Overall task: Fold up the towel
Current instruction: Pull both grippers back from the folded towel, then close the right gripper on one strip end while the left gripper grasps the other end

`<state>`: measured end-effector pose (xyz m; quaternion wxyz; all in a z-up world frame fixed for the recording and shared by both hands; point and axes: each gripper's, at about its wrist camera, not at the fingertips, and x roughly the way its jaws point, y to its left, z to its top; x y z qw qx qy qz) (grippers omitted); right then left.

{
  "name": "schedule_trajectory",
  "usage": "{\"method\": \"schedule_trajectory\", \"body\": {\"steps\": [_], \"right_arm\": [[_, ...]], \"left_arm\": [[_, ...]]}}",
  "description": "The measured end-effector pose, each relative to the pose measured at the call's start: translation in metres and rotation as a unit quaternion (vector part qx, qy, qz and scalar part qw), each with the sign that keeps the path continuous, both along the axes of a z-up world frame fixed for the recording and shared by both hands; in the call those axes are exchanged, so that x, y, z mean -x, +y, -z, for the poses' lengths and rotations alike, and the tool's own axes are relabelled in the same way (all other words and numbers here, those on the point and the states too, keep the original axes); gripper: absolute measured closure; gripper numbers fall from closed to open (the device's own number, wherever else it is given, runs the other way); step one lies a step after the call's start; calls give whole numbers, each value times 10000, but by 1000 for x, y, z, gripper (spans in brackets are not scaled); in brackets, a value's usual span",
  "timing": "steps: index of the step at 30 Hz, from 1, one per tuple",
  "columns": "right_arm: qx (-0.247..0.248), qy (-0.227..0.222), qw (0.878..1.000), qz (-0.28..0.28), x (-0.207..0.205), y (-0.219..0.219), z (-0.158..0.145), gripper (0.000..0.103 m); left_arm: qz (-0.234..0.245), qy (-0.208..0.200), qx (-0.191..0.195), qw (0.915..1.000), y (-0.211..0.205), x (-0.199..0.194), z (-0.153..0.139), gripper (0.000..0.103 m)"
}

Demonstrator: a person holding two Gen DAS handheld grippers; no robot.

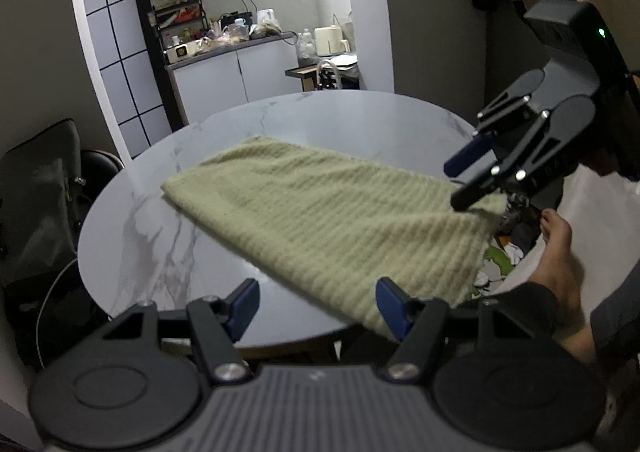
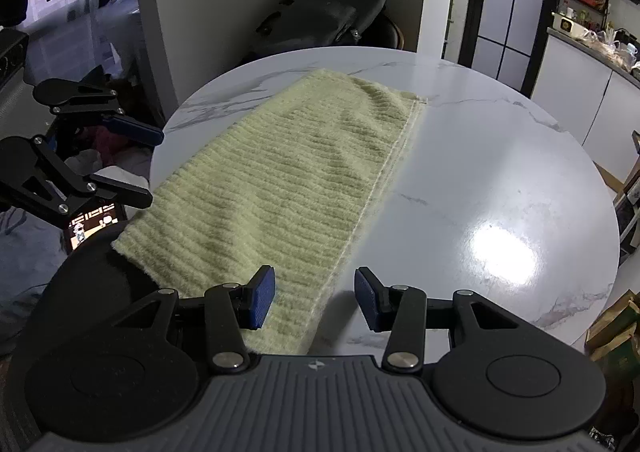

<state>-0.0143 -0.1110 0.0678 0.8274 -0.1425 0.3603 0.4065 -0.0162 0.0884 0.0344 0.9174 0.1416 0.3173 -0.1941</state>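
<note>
A pale yellow-green ribbed towel point(image 1: 320, 212) lies on the round white marble table point(image 1: 360, 120), with its near end hanging over the table edge. In the right wrist view the towel point(image 2: 288, 172) stretches from the near edge to the far side of the table point(image 2: 480, 172). My left gripper point(image 1: 318, 306) is open, its right pad beside the towel's overhanging corner. My right gripper point(image 2: 314, 298) is open over the towel's hemmed near edge. In the left wrist view the right gripper point(image 1: 460, 188) is open, its lower finger touching a towel corner. In the right wrist view the left gripper point(image 2: 154, 166) is open beside the towel.
A dark chair with a bag point(image 2: 320, 16) stands behind the table. A kitchen counter with clutter point(image 1: 224, 44) is beyond an arch. A person's bare foot point(image 1: 560, 248) and a phone point(image 2: 92, 224) are near the table edge. Bags point(image 2: 616, 328) sit on the floor.
</note>
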Motion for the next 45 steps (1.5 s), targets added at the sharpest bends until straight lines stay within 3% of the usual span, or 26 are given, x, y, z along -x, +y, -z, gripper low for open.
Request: {"method": "schedule_trajectory", "body": {"steps": [11,17,19,22,28,33,45], "right_arm": [[4,150,9999,-44,3,-13,0,54],[83,23,9999,-131,8,-7,1,54],[79,12,9998,-185,8,-7,1,54],[54,24,9997,-223,7,-7,2,56],[8,-14,9988,-486,10,-4,2,74],[-11,-24,9978,-657,12,0,1,95],[-6,21,9980,-629,11,0,-1,96]], "left_arm": [[287,121,147,9994,-2,16,5,36],[309,192,244,9990,-7,11,6,49],[367,248,250,9987,-10,11,7,61],[376,242,225,9987,-12,12,9,63],[290,224,355,9987,-8,12,9,89],[311,262,323,9987,-12,11,7,96],[263,246,397,9986,-11,10,3,97]]}}
